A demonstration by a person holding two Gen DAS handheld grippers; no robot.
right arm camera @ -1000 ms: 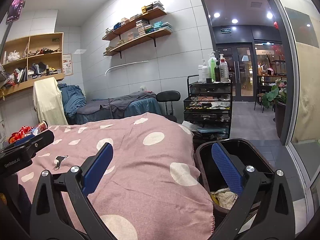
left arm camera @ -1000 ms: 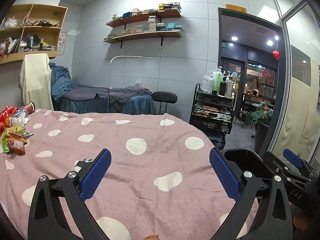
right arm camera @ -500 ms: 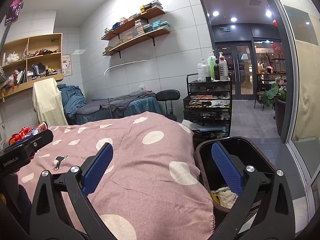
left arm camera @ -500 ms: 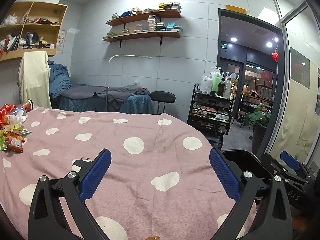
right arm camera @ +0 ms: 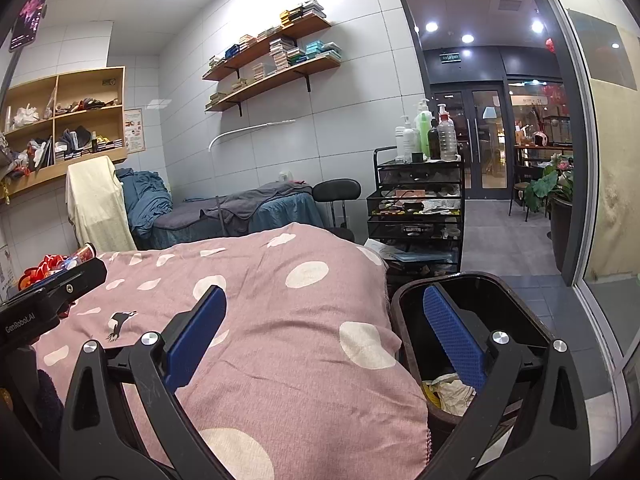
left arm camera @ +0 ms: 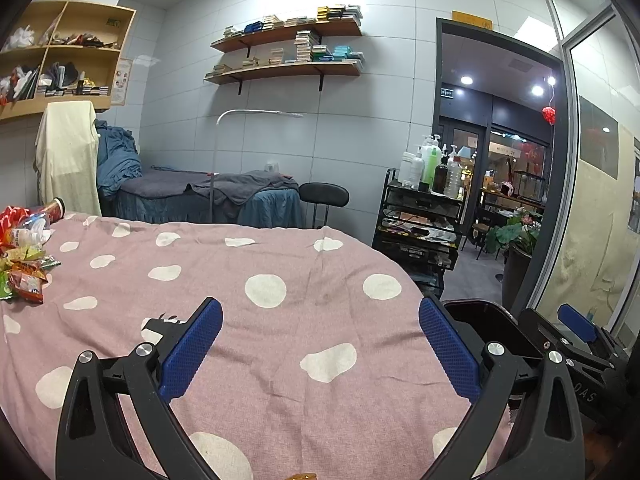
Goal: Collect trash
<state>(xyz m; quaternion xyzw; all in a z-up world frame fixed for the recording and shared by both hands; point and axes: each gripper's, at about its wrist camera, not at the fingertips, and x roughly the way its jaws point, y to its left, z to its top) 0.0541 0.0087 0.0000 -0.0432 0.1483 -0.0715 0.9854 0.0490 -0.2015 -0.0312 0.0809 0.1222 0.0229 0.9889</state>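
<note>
Pink dotted bed (left arm camera: 280, 340) between us: both claws, left claw (left arm camera: 320, 344) and right claw (right arm camera: 324, 332), wide and empty, wrapper pile (left arm camera: 24, 264) far-left, bin (right arm camera: 532, 320) by right for drops.

White-tiled wall (left arm camera: 380, 128) carrying two wooden shelves (left arm camera: 288, 68) of stacked boxes; cubby shelf (left arm camera: 60, 52) at left; treatment bed (left arm camera: 208, 196), black stool (left arm camera: 324, 194), wire cart (right arm camera: 416, 208) with bottles; glass doorway (right arm camera: 488, 136), ceiling spotlights beyond.

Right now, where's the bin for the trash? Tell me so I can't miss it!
Find the big pink bed cover with white dots. At its right edge, down on the floor, stands the trash bin. It's dark and open-topped, with crumpled paper already inside, unlike the wire cart of bottles behind it.
</note>
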